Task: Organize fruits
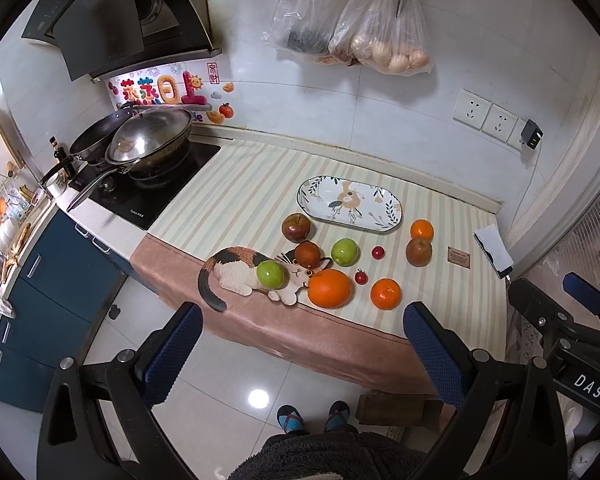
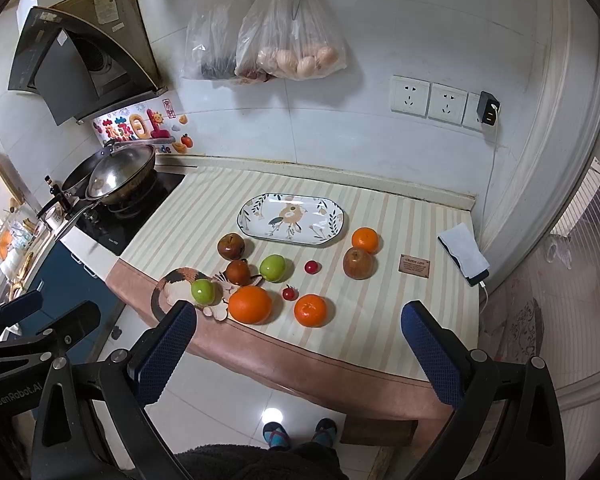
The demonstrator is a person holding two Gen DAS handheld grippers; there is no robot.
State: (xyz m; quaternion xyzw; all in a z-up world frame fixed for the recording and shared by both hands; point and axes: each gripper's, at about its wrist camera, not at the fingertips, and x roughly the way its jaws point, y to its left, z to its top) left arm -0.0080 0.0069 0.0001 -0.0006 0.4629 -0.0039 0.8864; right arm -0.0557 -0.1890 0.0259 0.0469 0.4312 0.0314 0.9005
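An oval plate [image 2: 291, 220] lies on the striped cloth [image 2: 400, 312] at twelve o'clock of the fruit cluster. A large orange [image 2: 250, 305] sits at six, a mandarin [image 2: 310, 310] just at its three o'clock. The stove [image 2: 128, 216] lies at nine; a phone [image 2: 464, 254] at three.

The left gripper [image 1: 302, 344] is held out in the air with its jaws spread wide, nothing between the blue pads [image 1: 174, 354]. The right gripper [image 2: 298, 346] hangs just beside it at about the same height, jaws equally wide and empty. Both point forward and down. Below them, the person's feet [image 2: 298, 432] stand close together in patterned slippers.
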